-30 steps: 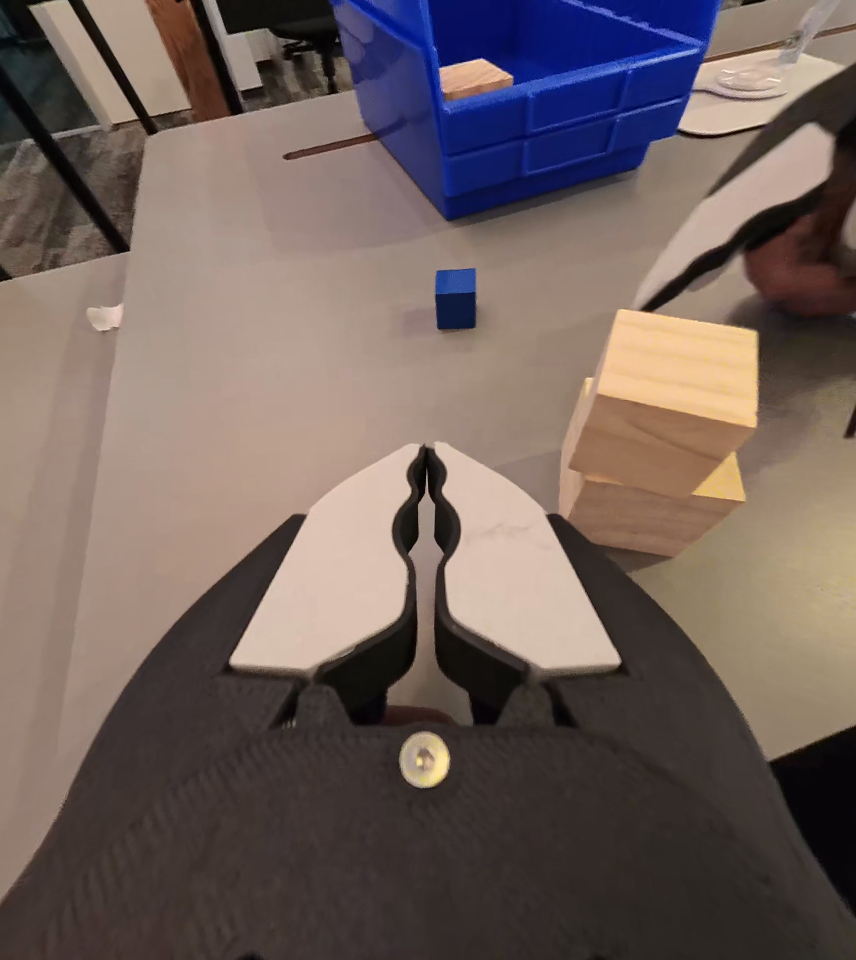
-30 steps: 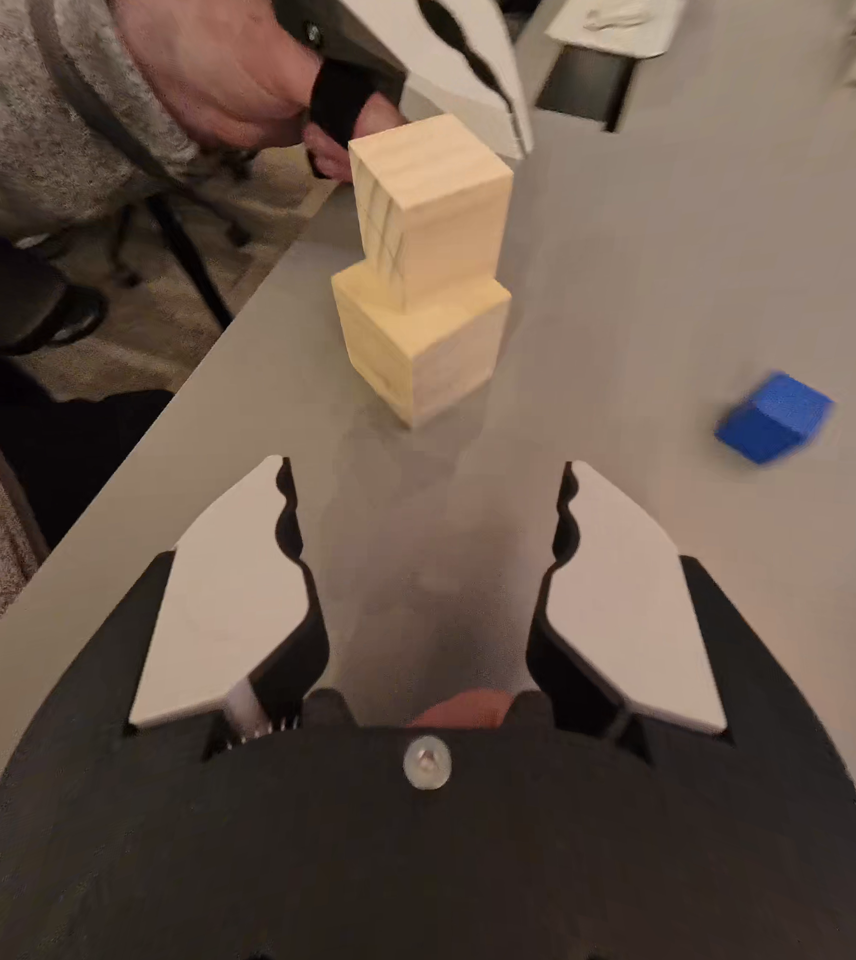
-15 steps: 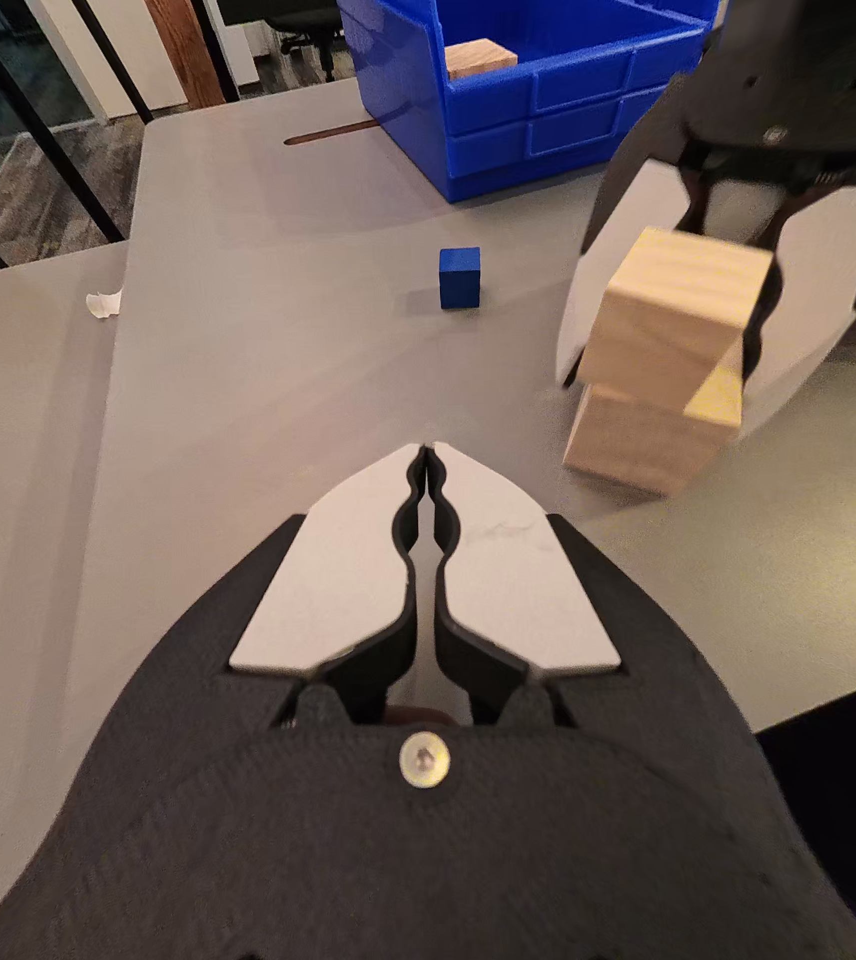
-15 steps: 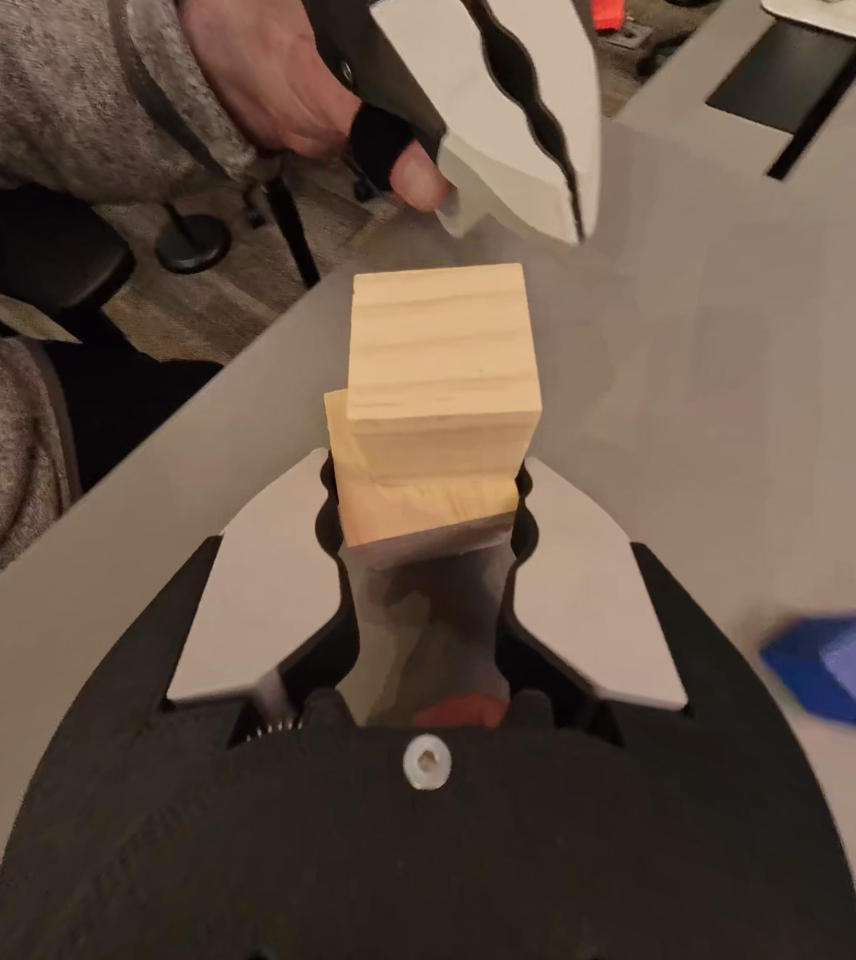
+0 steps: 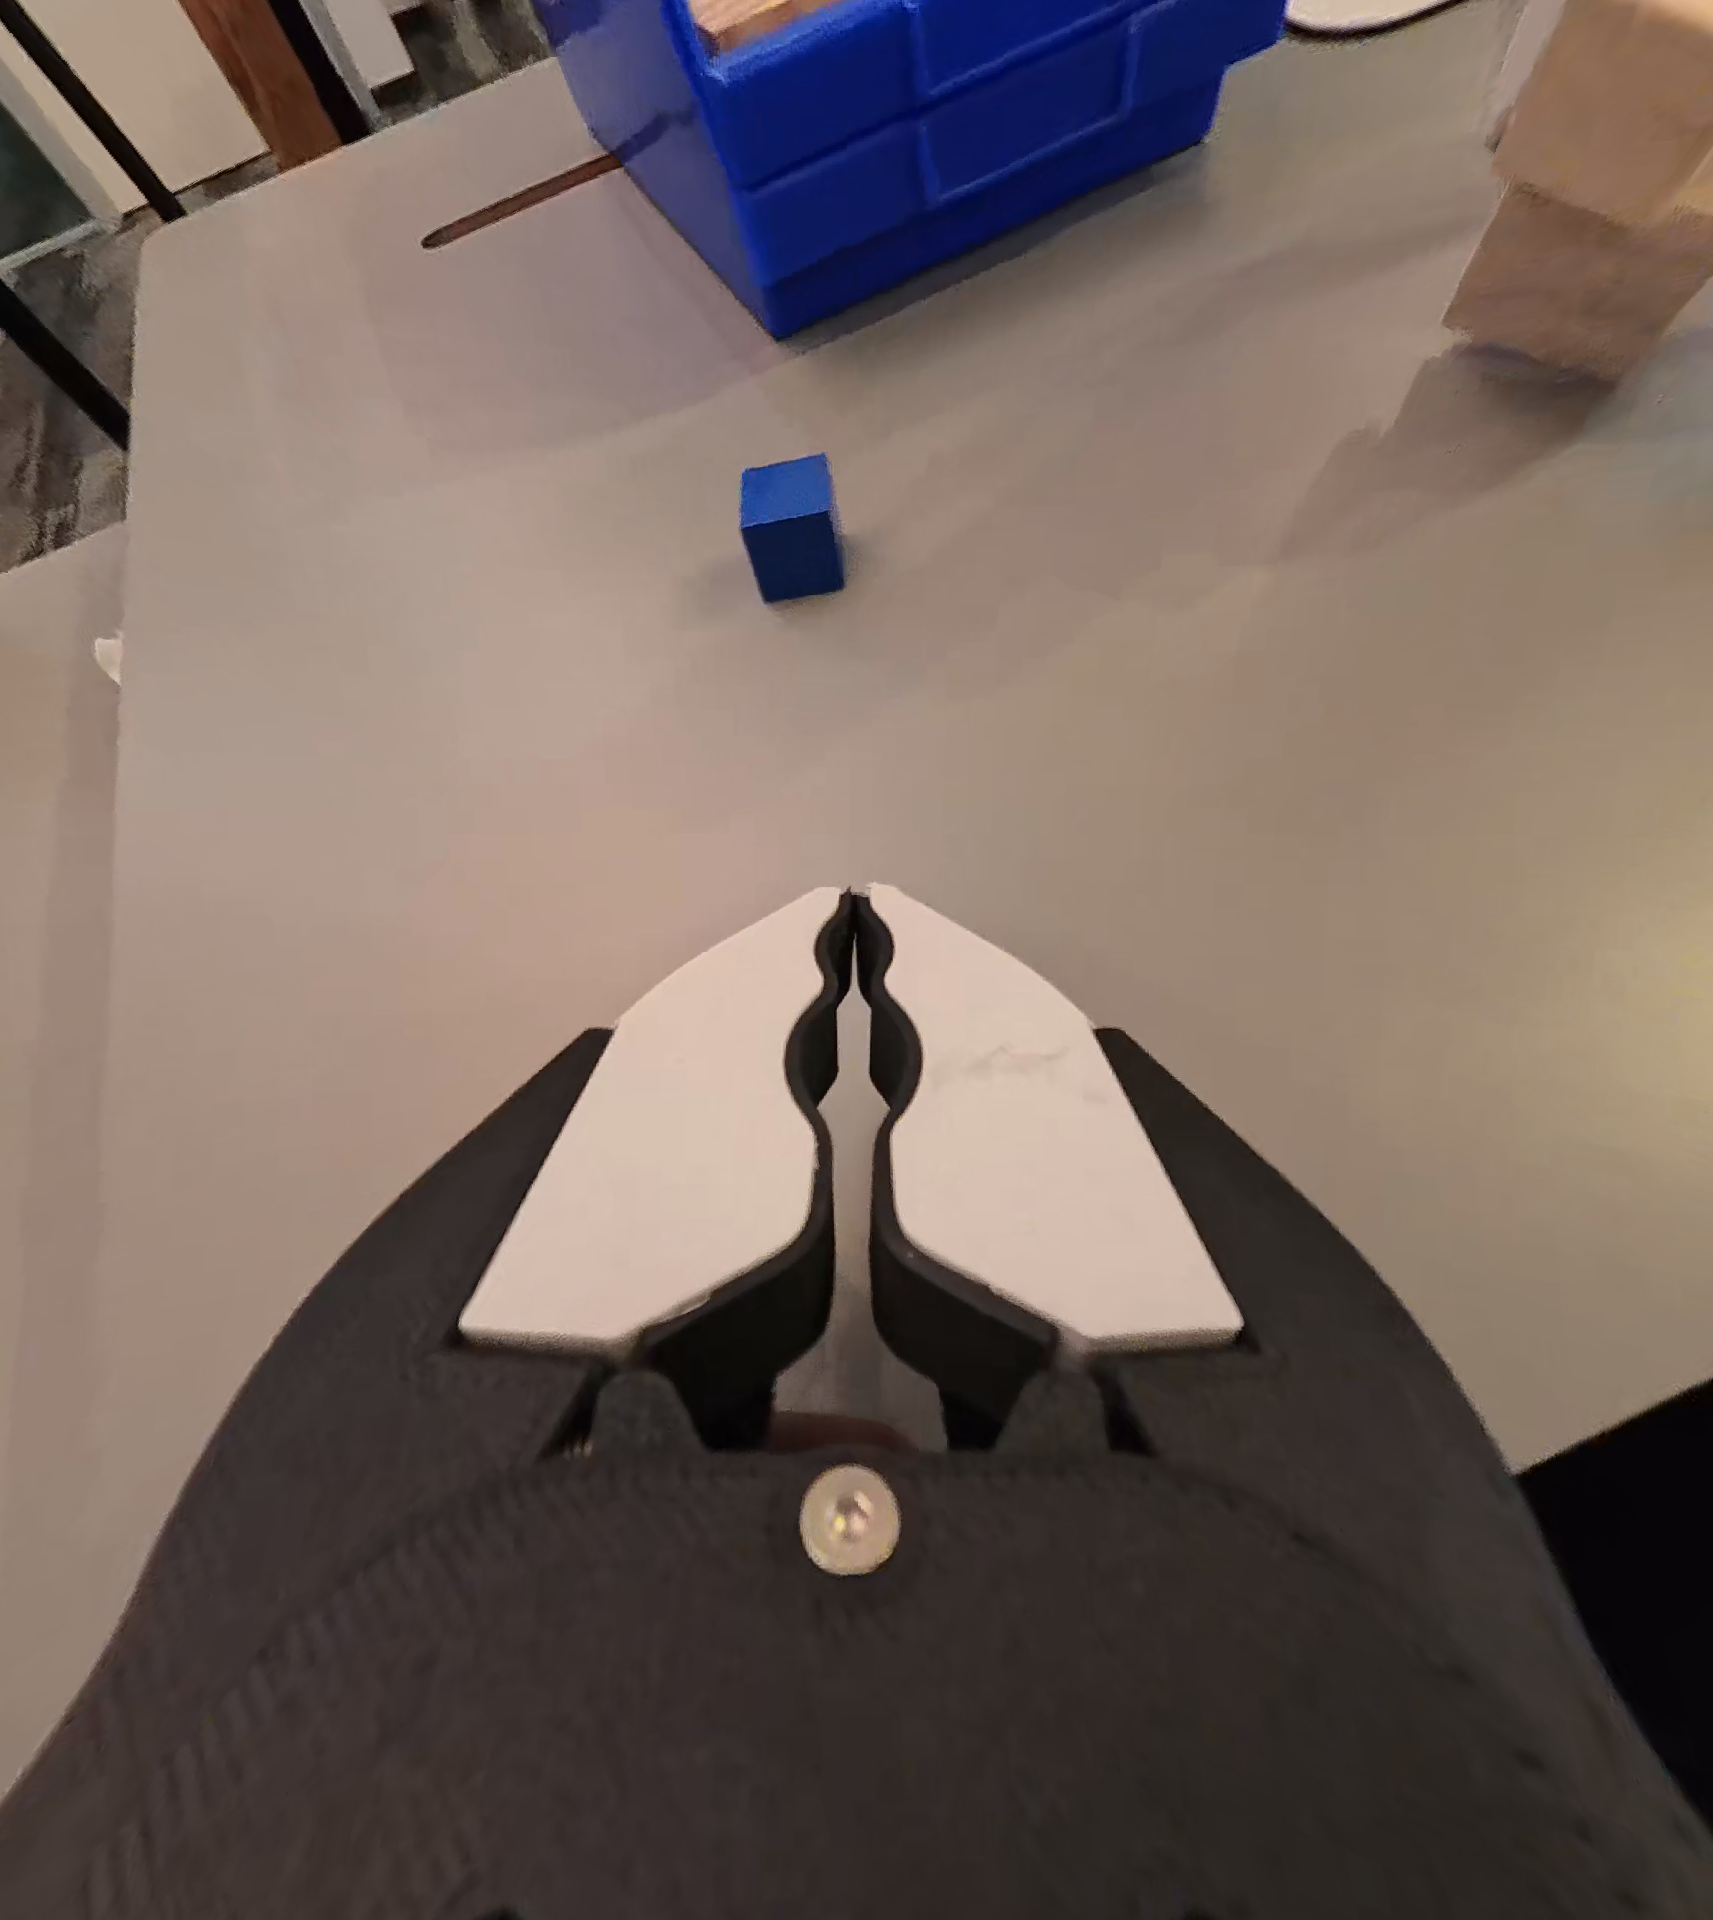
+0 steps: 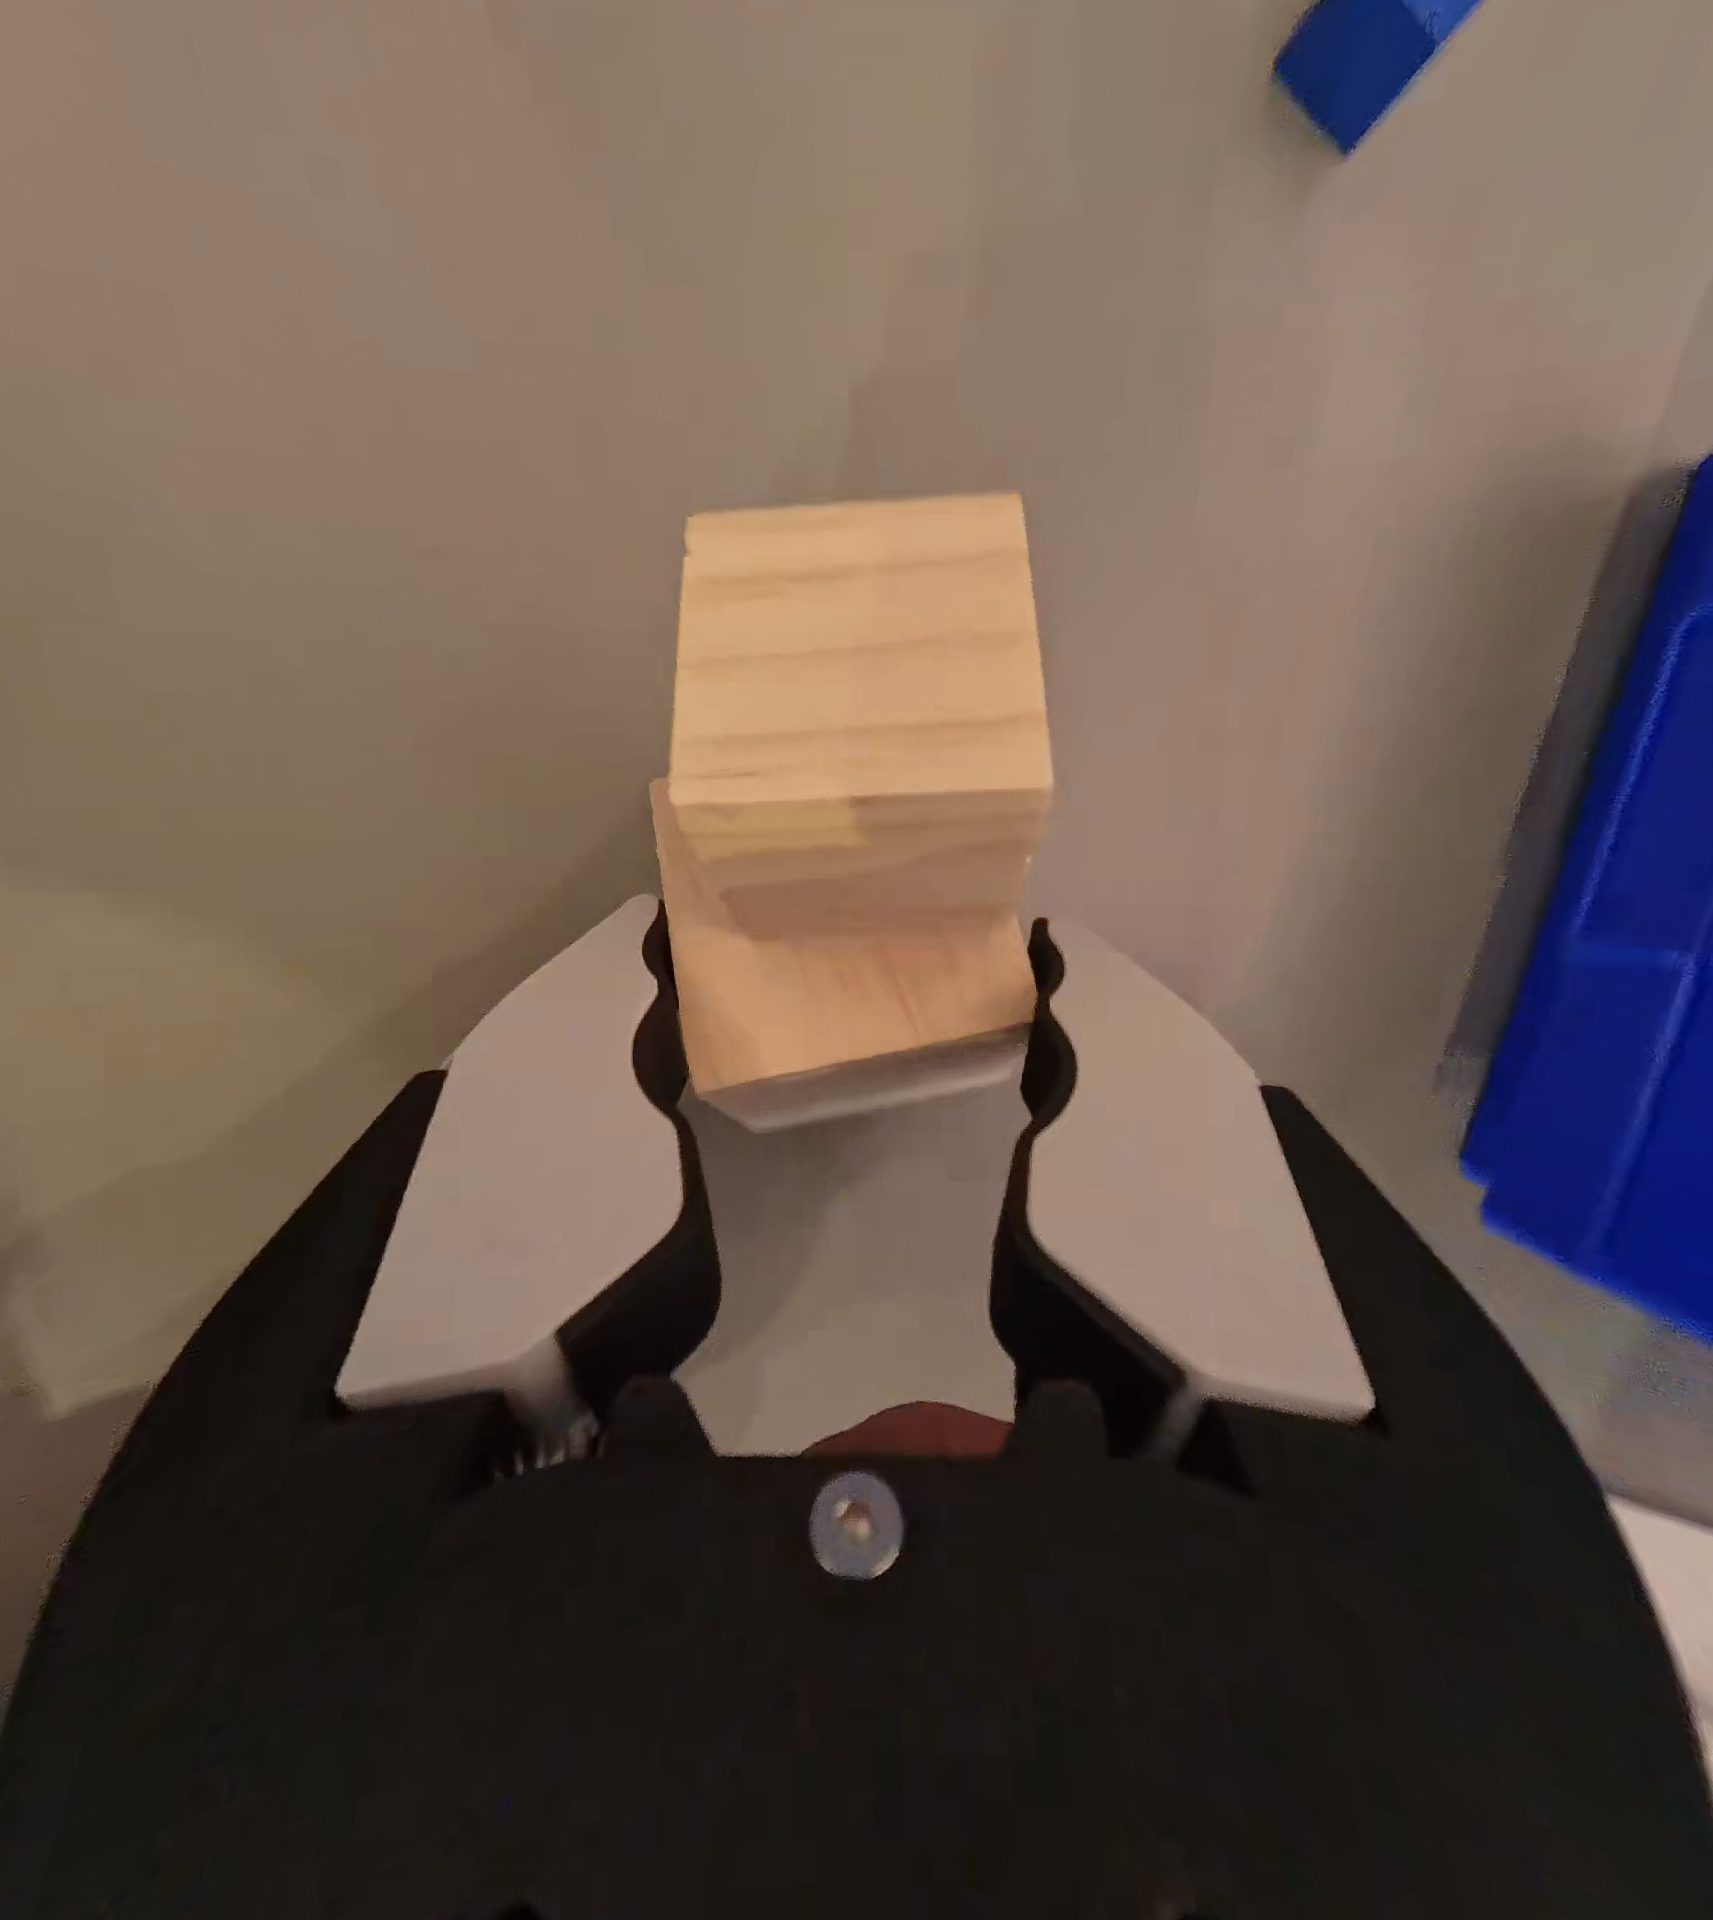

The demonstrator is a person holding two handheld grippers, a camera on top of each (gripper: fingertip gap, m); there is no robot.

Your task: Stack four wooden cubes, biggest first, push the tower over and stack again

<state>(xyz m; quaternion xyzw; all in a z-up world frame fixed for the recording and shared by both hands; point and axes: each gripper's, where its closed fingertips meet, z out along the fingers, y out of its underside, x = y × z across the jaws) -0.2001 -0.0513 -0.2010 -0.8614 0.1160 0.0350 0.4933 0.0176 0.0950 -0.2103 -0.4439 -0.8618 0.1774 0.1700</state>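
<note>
The right gripper (image 6: pixel 847 997) has its two white fingers closed on the lower pale wooden cube (image 6: pixel 852 992), and a second pale wooden cube (image 6: pixel 857 665) sits on top of it, turned a little so that its edges do not line up with the one below. In the left wrist view this pair (image 5: pixel 1600 197) appears blurred at the far right, just beside the blue plastic bin (image 5: pixel 935 156), and it seems lifted off the grey table (image 5: pixel 416 831), though the blur makes this uncertain. The left gripper (image 5: pixel 852 914) is clenched with its fingertips touching and holds nothing; it hovers over the table, well apart from the cubes. A small blue cube (image 5: pixel 792 530) stands alone on the table between the left gripper and the bin. A piece of light wood (image 5: pixel 727 21) shows inside the bin.

I judge that the two-cube stack is being carried to another place. The main risk is the upper cube: nothing grips it, it only rests there, and it is already twisted. A quick move or a tilt of the right gripper could make it slide off. A hard landing on the table could also shake it loose. If the pair is put down too near the bin, the wall could knock it.
</note>
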